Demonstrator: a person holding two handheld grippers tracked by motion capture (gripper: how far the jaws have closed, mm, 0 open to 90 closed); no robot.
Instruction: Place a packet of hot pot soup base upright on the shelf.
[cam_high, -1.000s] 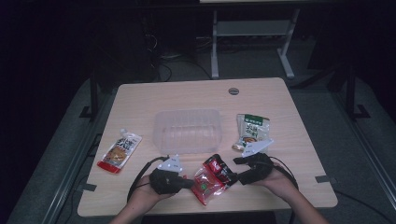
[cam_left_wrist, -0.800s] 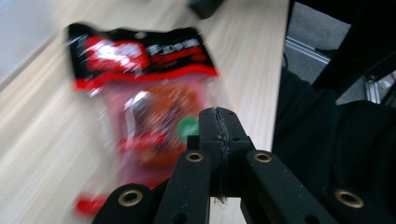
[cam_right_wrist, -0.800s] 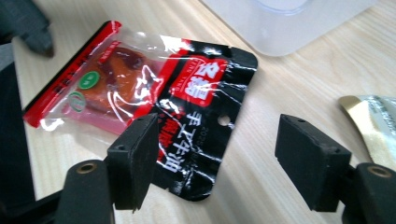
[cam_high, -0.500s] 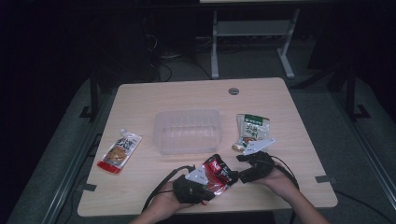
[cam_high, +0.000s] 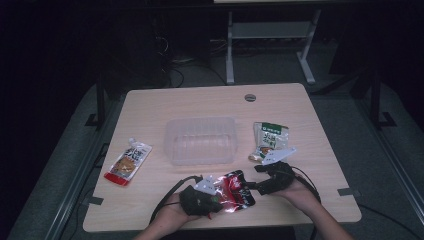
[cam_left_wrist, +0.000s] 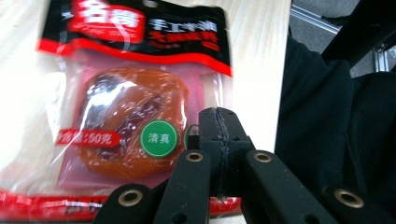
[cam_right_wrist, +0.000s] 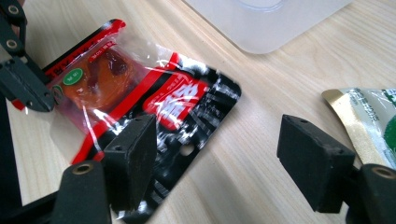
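The red-and-black snack pouch carries a round green sticker reading "清真" and, left of it, a red tag ending in "50克". White characters run along its black top band, too blurred to read. Print on the green pouch and the orange pouch is too small to read.

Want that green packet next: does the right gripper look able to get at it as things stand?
Probably yes. The right gripper is open, and the green packet lies flat just beyond it on bare table, nothing between.
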